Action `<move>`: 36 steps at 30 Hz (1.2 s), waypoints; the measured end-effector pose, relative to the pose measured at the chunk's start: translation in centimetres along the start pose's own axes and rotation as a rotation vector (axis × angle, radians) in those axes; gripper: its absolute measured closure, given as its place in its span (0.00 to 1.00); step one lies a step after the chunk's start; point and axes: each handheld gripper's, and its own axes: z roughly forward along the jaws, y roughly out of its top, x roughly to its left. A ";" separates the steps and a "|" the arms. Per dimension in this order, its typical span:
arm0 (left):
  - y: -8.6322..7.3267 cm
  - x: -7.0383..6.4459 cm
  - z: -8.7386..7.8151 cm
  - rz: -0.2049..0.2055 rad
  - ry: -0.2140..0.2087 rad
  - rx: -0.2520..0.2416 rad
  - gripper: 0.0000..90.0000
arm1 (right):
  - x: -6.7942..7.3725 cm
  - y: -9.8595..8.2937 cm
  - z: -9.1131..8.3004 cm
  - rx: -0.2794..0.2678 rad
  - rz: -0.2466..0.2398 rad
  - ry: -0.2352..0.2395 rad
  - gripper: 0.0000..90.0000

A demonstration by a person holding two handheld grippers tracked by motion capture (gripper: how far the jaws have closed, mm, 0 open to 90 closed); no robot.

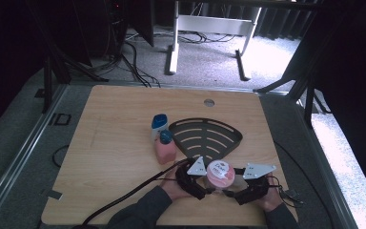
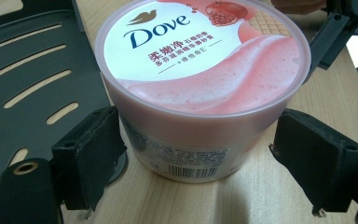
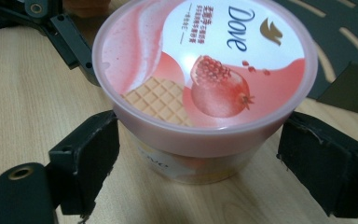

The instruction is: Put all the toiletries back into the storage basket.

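Observation:
A pink Dove tub [image 1: 220,174] with a pomegranate lid stands upright on the wooden table near its front edge. My left gripper [image 1: 201,187] comes at it from the left and my right gripper [image 1: 238,191] from the right. In the left gripper view the tub [image 2: 200,93] sits between the open jaws of the left gripper [image 2: 198,158]; the left pad is at its wall and a gap shows on the right. In the right gripper view the tub [image 3: 205,79] stands between the open jaws of the right gripper [image 3: 198,158], with small gaps on both sides.
A black slotted fan-shaped tray [image 1: 205,136] lies just behind the tub. Left of it stand a white bottle with a blue cap [image 1: 159,125] and a pink bottle [image 1: 165,149]. Cables trail off the table's front left. A round hole [image 1: 209,102] is at the back.

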 end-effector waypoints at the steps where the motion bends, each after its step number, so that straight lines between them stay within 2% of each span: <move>1: 0.0 0.0 0.0 0.000 0.001 0.002 0.18 | 0.0 0.0 -0.1 0.003 0.005 0.003 0.14; 9: 0.2 -0.4 -0.1 0.019 0.014 0.009 0.18 | 0.1 0.0 -0.1 0.010 0.000 0.006 0.14; 24: 1.2 -0.5 -0.9 0.018 0.016 -0.003 0.18 | 0.1 0.6 -1.0 -0.026 0.002 0.009 0.14; 36: 2.5 -0.3 -1.5 0.050 0.039 0.009 0.18 | -0.3 1.5 -1.6 -0.033 -0.012 0.002 0.14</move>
